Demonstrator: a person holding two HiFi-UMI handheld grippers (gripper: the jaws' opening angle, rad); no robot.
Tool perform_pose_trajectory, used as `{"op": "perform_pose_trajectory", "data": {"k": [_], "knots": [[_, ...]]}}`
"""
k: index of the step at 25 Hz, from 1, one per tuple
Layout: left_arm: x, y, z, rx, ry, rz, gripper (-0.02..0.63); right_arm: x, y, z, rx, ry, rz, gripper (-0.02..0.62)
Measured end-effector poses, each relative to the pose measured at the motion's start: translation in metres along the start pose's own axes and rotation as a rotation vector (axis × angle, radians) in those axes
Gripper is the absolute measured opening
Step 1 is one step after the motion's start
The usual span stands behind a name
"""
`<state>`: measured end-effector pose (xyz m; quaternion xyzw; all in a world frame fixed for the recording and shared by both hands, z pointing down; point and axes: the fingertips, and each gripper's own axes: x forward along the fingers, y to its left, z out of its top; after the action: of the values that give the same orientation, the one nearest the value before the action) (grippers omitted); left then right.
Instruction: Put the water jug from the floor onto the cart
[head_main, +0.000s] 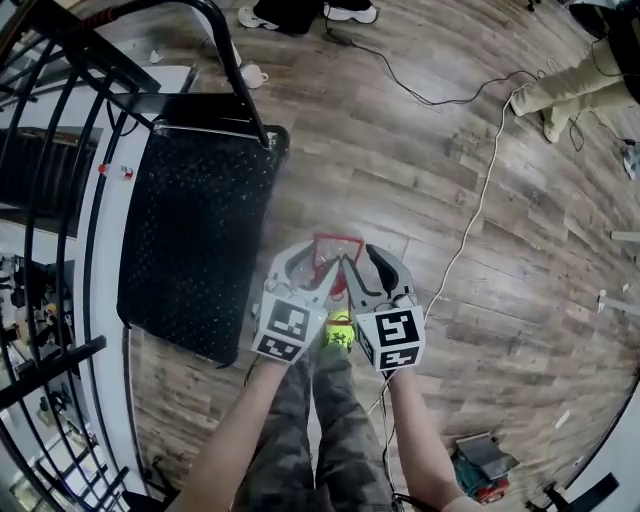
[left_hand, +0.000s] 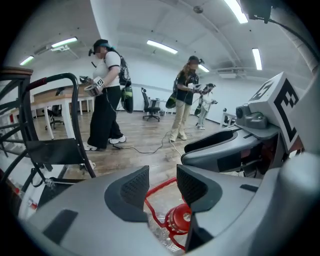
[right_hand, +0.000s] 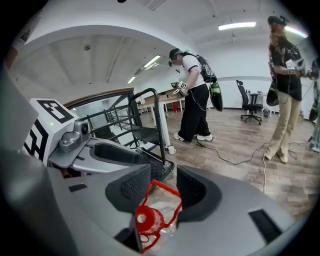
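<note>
The water jug (head_main: 335, 250) stands on the wood floor just right of the cart; it is clear plastic with a red cap and a red carry handle. In the head view my left gripper (head_main: 308, 268) and right gripper (head_main: 372, 268) hang side by side right over it. In the left gripper view the jaws (left_hand: 162, 185) stand apart, with the red cap (left_hand: 180, 218) and handle below the gap. The right gripper (right_hand: 163, 187) is open too, above the cap (right_hand: 145, 218) and handle (right_hand: 167, 192). No pad presses on the jug. The cart's black deck (head_main: 200, 240) lies to the left, its push handle (head_main: 228, 50) at the far end.
A black railing (head_main: 60, 200) runs along the left behind the cart. A white cable (head_main: 480, 200) and a black cable (head_main: 420, 95) trail over the floor to the right. Two people (left_hand: 107, 100) (left_hand: 186, 97) stand farther off. A small tool (head_main: 480, 470) lies at the lower right.
</note>
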<state>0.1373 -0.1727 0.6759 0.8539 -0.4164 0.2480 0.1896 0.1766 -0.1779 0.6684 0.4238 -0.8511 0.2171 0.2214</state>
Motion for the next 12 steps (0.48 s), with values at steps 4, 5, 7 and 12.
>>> {"op": "perform_pose_trajectory", "data": {"k": [4,5,7,12], "knots": [[0.017,0.003,-0.027,0.003,0.046,0.015,0.152,0.017,-0.006,-0.027,0.006,0.036,0.005,0.160],[0.022,0.005,-0.033,0.003,0.059,0.024,0.157,0.022,-0.008,-0.033,0.007,0.046,0.004,0.169],[0.030,0.011,-0.045,0.001,0.082,0.043,0.167,0.033,-0.011,-0.043,0.012,0.067,-0.007,0.186],[0.050,0.022,-0.071,-0.031,0.113,0.064,0.190,0.053,-0.019,-0.066,0.011,0.100,-0.051,0.192]]}}
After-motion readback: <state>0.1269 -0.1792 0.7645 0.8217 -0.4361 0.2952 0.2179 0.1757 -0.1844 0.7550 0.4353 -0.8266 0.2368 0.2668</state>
